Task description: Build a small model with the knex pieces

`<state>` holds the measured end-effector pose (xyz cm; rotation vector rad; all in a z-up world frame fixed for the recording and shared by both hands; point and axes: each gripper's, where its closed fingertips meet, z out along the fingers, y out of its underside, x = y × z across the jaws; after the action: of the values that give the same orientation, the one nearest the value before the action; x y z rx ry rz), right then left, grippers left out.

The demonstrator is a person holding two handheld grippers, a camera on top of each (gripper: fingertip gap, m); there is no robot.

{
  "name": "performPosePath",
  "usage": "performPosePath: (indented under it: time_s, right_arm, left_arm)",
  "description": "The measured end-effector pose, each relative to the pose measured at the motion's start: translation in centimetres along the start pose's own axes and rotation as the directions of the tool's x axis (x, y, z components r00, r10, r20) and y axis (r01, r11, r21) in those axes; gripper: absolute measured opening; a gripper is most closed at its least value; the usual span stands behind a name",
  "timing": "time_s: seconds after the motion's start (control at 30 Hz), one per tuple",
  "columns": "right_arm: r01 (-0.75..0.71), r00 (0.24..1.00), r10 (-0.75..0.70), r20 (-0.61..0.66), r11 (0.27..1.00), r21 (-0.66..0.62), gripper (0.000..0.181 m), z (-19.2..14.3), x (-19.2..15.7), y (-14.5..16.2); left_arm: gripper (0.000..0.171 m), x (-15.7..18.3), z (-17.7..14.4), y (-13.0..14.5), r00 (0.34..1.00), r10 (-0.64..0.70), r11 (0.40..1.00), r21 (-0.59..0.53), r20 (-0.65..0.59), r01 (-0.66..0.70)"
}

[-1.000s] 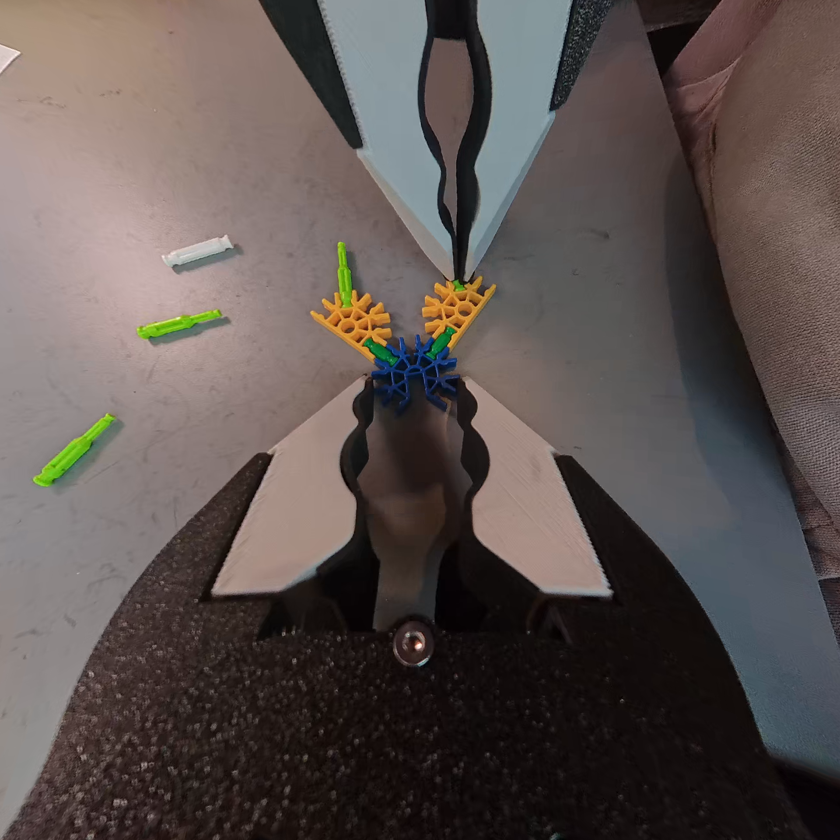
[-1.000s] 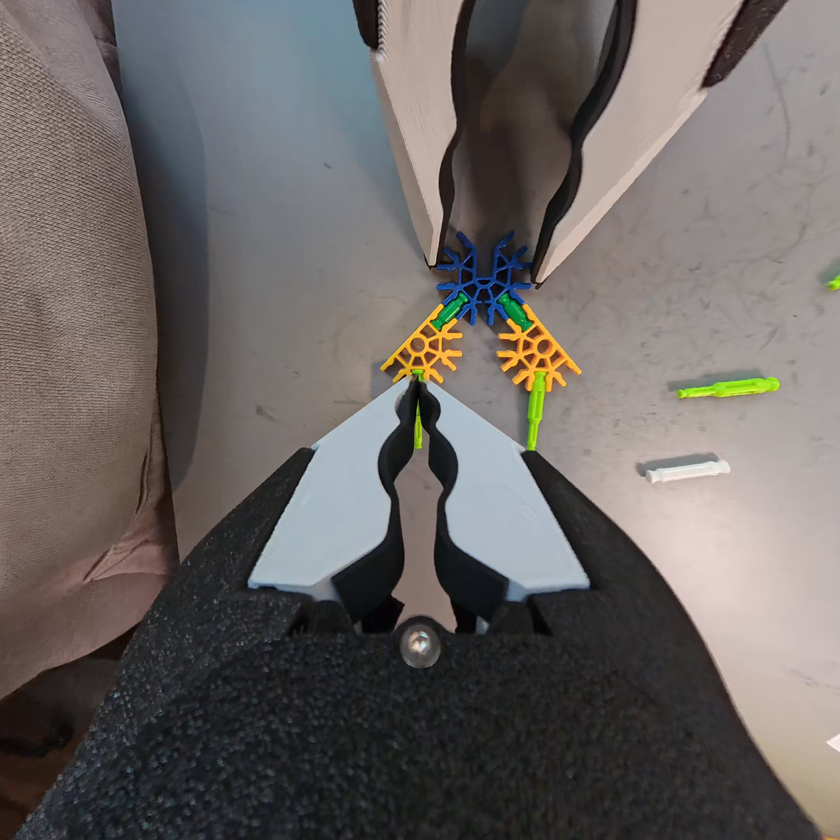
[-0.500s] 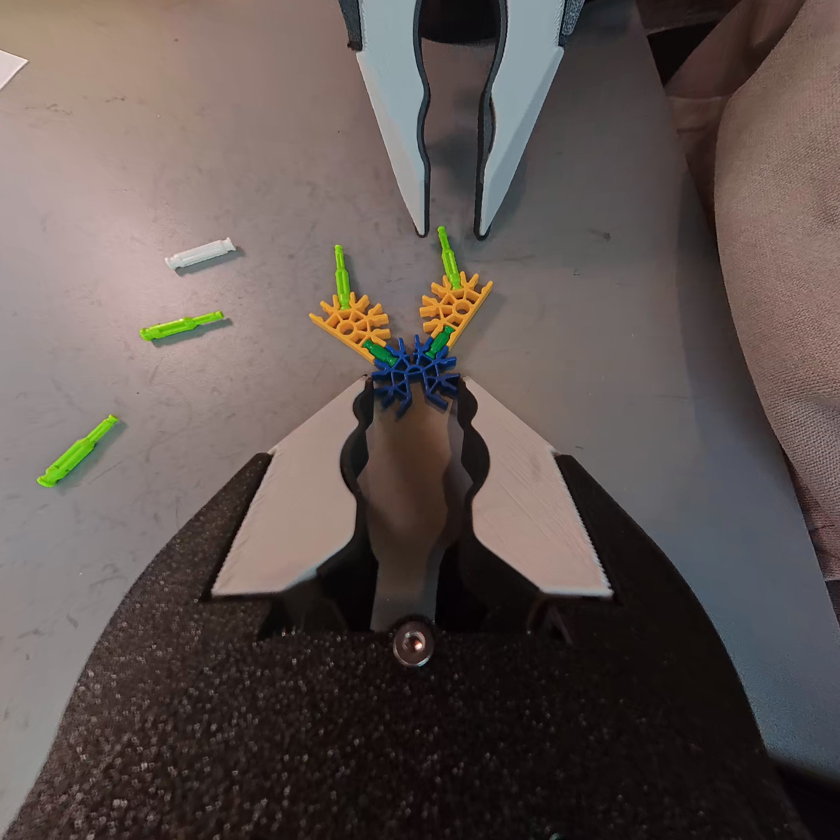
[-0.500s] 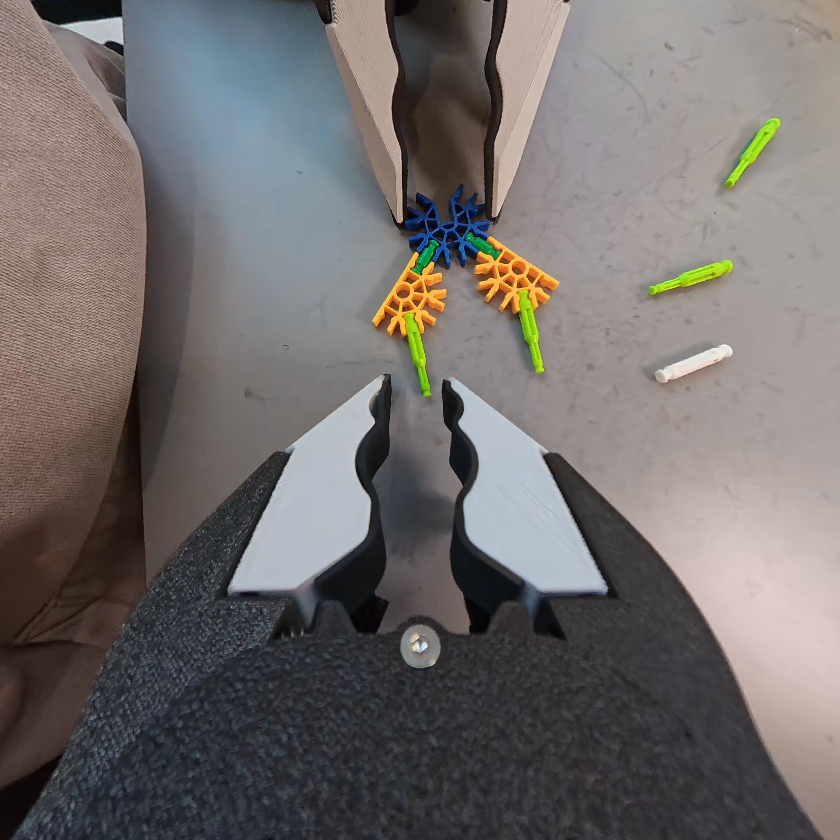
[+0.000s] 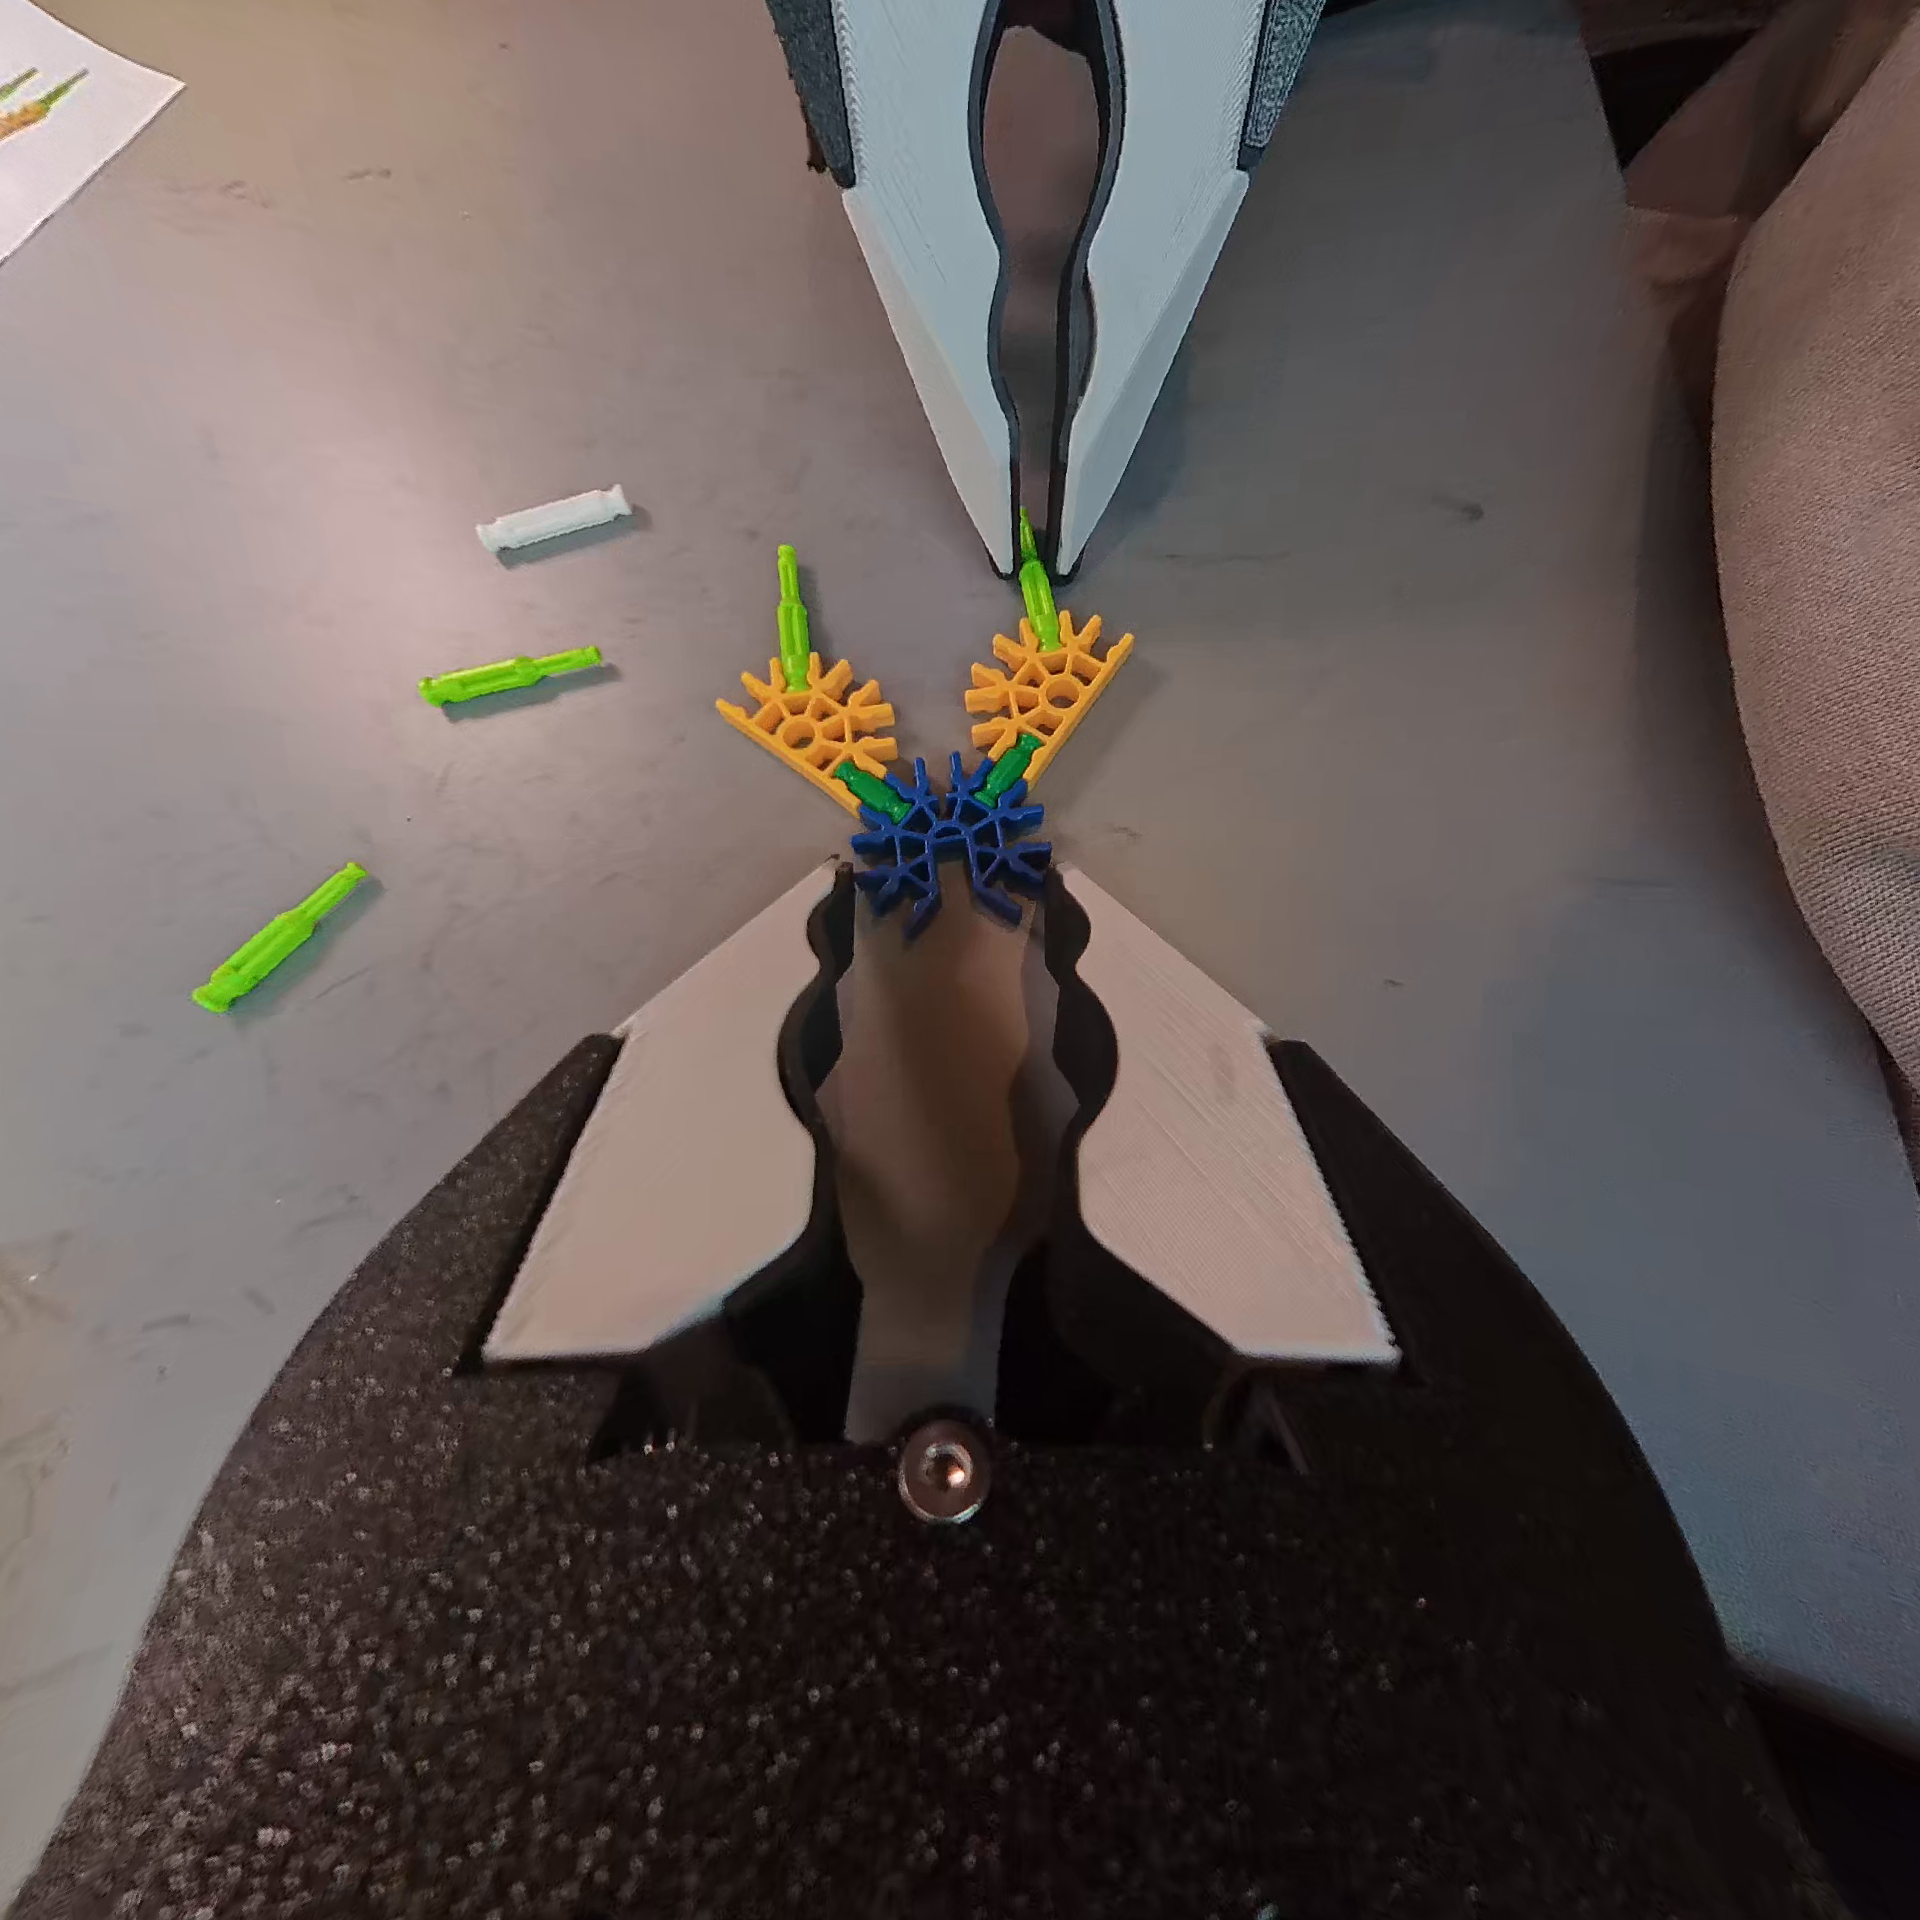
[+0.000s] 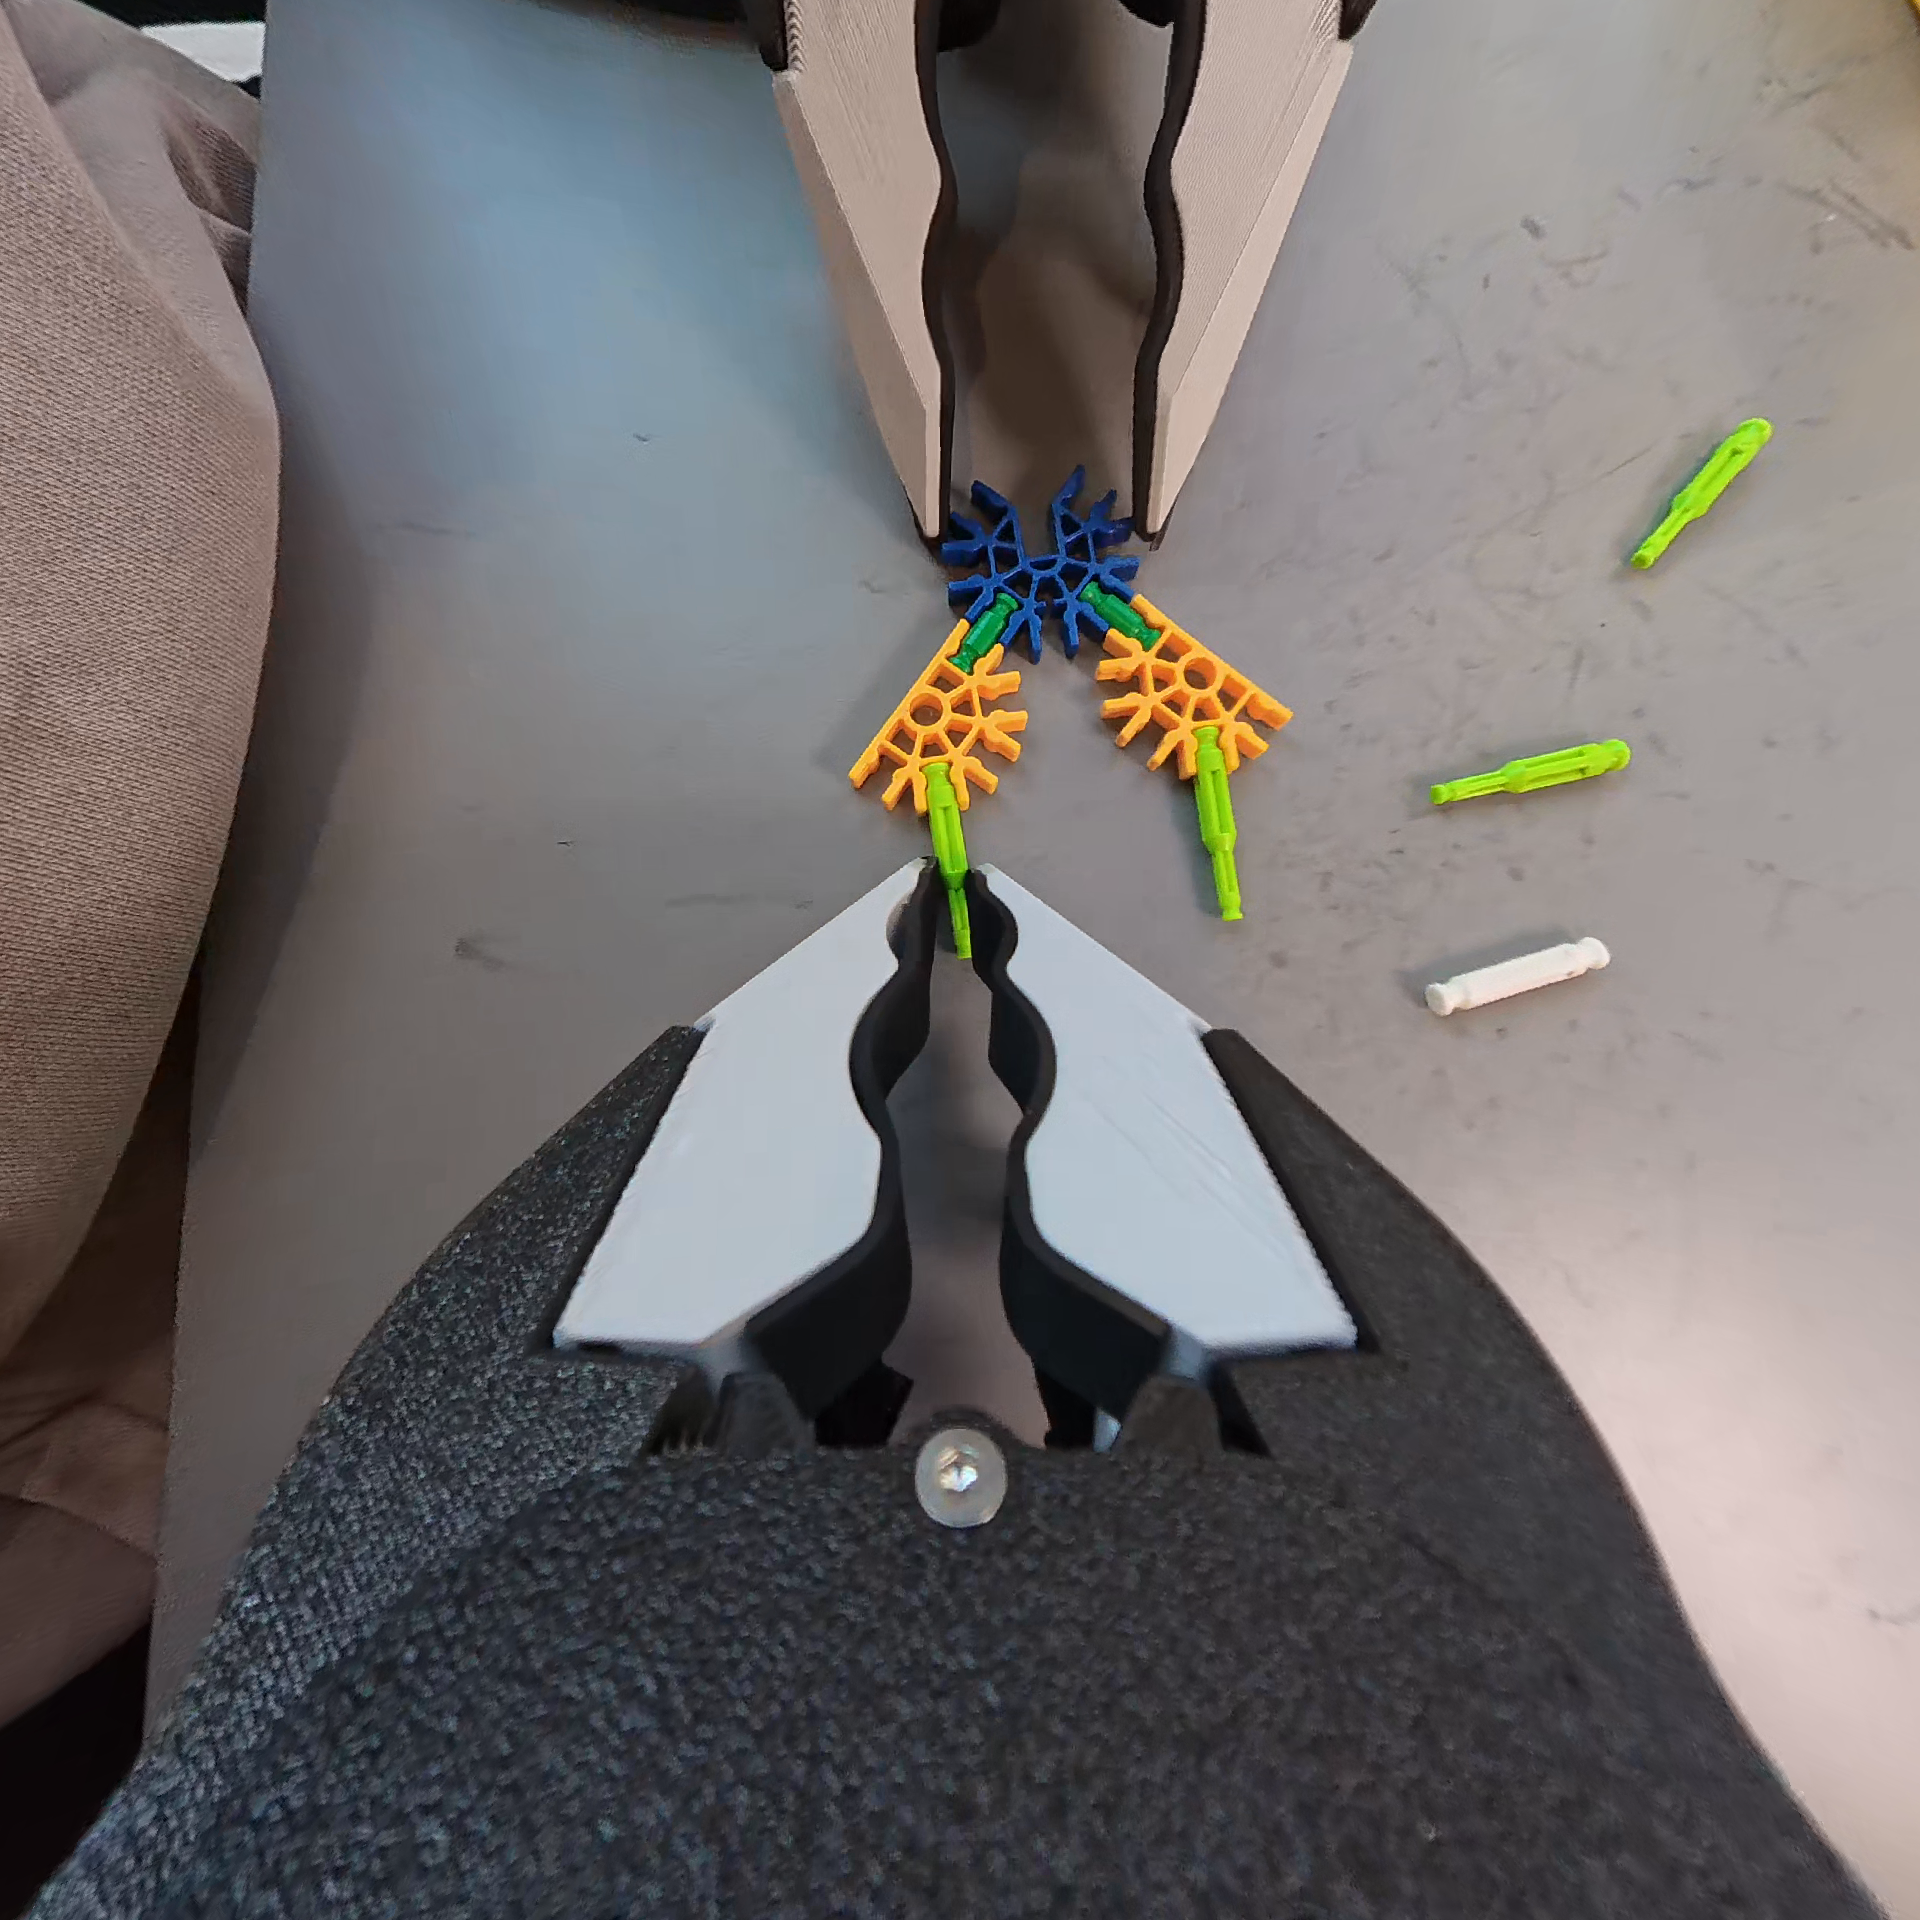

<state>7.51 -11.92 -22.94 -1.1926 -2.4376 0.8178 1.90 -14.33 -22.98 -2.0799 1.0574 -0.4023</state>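
- Left gripper (image 5: 948, 883) is set at the near edge of the blue hub (image 5: 948, 836); its jaws are spread to the hub's width and pressed on both flanks, so the hub is gripped flat on the table (image 5: 312, 312).
- Right gripper (image 6: 951, 883) is nearly closed, and its tips are pinched on the free end of a green rod (image 6: 951, 831). The rod is seated in the orange fan (image 6: 940, 727) on that side of the assembly.
- The gripped rod's long axis is aligned with the right gripper's fingers and points straight out of the jaws toward the fan. The two grippers face each other along this line, with the assembly between them.
- Two short dark-green rods (image 6: 982, 629) link the hub to the two fans; a second fan (image 6: 1190, 686) carries its own green rod (image 6: 1216, 821), which is not touched by either gripper.
- Two loose green rods (image 6: 1527, 771) and a white rod (image 6: 1517, 975) lie well apart on the right gripper's outer side, on bare table with open room around them.
- A beige cushion (image 6: 114, 623) borders the table edge on the opposite side, near the gripped fan, so lateral room is tighter there.
- A sheet of paper (image 5: 62, 135) is seen at the far table corner in the left wrist view.
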Motion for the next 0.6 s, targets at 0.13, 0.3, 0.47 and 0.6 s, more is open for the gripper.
performPosePath:
  time_s: [0.13,0.3,0.47,0.6]
  right_arm:
    - [0.014,0.999,-0.015,0.029,0.999,0.039,0.006,0.0,0.6,-0.7]
    - [0.008,0.999,0.001,-0.047,0.979,0.203,0.02,-2.4,4.6,-3.7]
    - [-0.033,0.987,0.075,-0.143,0.961,0.276,0.026,-3.7,9.4,-3.9]
    - [-0.045,0.989,0.081,-0.12,0.96,0.277,0.027,-2.6,9.1,-2.7]
  left_arm:
    - [0.036,-0.7,-0.4,0.4,1.0,-0.022,1.0,-0.006,0.017,0.022]
    - [0.036,-1.6,-0.8,0.6,0.998,-0.035,0.999,-0.002,0.056,0.035]
    - [0.033,-3.5,-1.5,1.0,0.987,-0.061,0.998,-0.003,0.15,0.062]
    - [0.031,-6.0,-2.3,1.7,0.957,-0.1,0.994,-0.012,0.271,0.107]
